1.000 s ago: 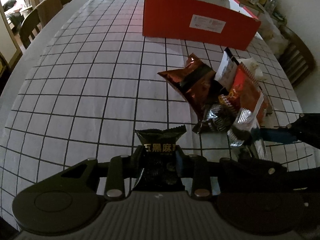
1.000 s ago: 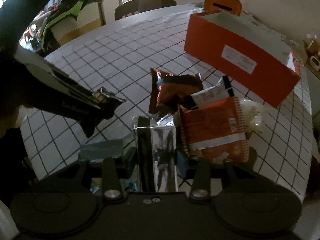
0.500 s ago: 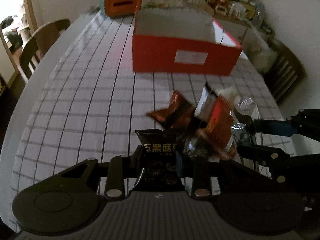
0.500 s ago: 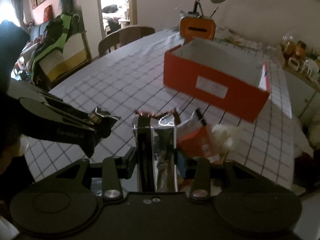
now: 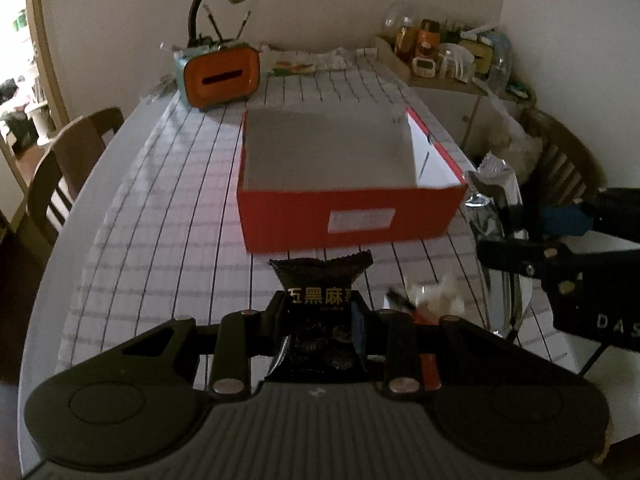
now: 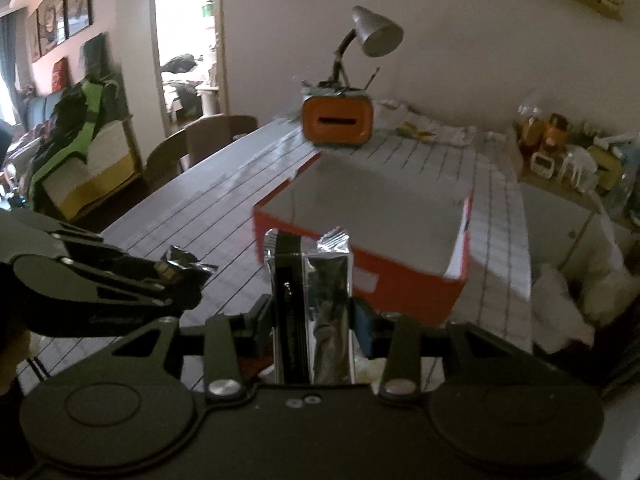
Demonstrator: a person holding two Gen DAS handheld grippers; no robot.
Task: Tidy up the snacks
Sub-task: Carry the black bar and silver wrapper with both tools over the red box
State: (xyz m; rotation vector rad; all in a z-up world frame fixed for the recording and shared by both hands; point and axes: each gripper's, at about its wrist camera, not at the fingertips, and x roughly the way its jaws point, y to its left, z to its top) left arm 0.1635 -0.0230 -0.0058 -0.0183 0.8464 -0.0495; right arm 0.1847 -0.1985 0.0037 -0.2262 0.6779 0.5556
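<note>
Red box (image 5: 352, 216): open on the checked table (image 5: 168, 216), interior bare, nothing stowed as yet. Left gripper (image 5: 320, 312): jaws clamped on a black packet (image 5: 320, 280), held short of the box. Right gripper (image 6: 312, 316): jaws closed on a silver pouch (image 6: 312, 280), likewise airborne near the box. Remaining: both deliveries, plus leftover snacks (image 5: 432, 300) on the table beneath.

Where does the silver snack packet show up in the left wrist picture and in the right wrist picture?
Left wrist: silver snack packet at the right edge, clamped in the right gripper, beside the red box.
Right wrist: the packet stands centre, in front of the box.
Shared landmark: orange desk lamp base at the table's far end.
</note>
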